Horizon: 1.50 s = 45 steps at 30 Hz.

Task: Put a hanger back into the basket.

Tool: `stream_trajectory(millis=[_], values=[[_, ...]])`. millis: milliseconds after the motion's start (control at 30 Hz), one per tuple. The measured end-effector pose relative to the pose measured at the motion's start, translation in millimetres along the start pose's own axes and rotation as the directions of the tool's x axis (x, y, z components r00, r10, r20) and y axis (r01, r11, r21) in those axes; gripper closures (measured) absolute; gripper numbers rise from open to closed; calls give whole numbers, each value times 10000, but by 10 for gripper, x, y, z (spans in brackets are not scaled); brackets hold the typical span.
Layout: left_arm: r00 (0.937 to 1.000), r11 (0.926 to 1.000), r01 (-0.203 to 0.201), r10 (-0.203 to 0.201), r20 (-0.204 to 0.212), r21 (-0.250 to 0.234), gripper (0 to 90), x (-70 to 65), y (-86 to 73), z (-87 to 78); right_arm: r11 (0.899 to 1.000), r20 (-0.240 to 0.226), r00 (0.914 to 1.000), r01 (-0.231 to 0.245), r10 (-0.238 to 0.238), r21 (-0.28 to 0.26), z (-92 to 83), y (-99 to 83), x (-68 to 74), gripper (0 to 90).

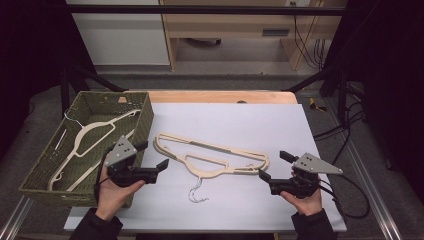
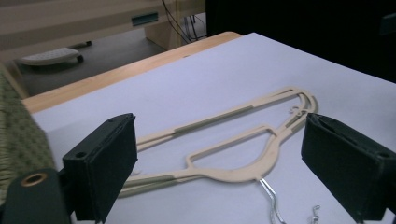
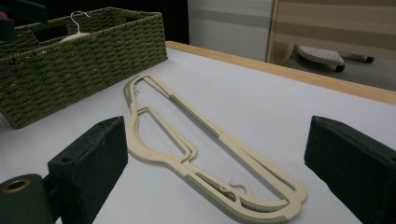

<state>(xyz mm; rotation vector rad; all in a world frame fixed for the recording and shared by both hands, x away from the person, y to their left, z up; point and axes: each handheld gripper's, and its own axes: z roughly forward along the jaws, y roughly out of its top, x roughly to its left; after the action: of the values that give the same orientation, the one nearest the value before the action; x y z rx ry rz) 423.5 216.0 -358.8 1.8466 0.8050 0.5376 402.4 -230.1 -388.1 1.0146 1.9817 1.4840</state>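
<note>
Jaws of both grippers stand wide apart with nothing between them. In the high view the left gripper (image 1: 152, 160) hovers at about 8 o'clock from the table's middle, just beside the near right corner of the woven basket (image 1: 145, 107), and the right gripper (image 1: 275, 167) hovers at about 4 o'clock, near the table's right edge.

Between them, on the white table top (image 1: 240, 125), lies a cream hanger (image 1: 212, 155), flat and stretched from 10 o'clock toward 4 o'clock. Its wire hook (image 1: 196, 192) points toward 6 o'clock, toward the person. From the right gripper view it looks like two hangers stacked one on the other (image 3: 187, 140), though I cannot tell this for sure. Another cream hanger (image 1: 92, 137) already lies inside the basket, which sits at 9 o'clock on the table.

My reading is that the work is to put hangers into the basket, and that this is the reach step: neither gripper touches the hanger on the table yet. The left gripper view looks straight along the hanger's length (image 2: 233, 140), with the left end of the bar nearest the left jaw.

The next move likely calls for lowering one gripper until its jaws straddle a thin flat arm of the hanger, then closing. Because the hanger lies flat on the table, one jaw has to slide under an edge or pinch across the bar. If there are two stacked, the grip should take the top one alone, or both firmly.
</note>
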Motion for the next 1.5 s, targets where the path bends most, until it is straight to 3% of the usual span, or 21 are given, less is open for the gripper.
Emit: stream_trajectory(millis=[233,433,833,1200,1500], values=[[9993,9986,-7,-13,374,534,110,-190,-129,265,10000,10,10000,23,-23,50,13,-3,1,66],[9989,9944,34,-83,463,1056,123,-306,-263,455,10000,8,10000,34,-34,52,14,-6,1,66],[9974,9822,363,-471,541,1842,208,-398,-475,700,9998,-86,9999,84,-83,168,38,-23,19,69],[9958,9606,369,-584,700,2755,401,-500,-656,945,9997,-139,9999,50,-47,230,56,-30,29,73],[9931,9406,652,-939,707,3332,585,-557,-742,1114,9993,-200,9997,124,-117,346,84,-44,40,73]])
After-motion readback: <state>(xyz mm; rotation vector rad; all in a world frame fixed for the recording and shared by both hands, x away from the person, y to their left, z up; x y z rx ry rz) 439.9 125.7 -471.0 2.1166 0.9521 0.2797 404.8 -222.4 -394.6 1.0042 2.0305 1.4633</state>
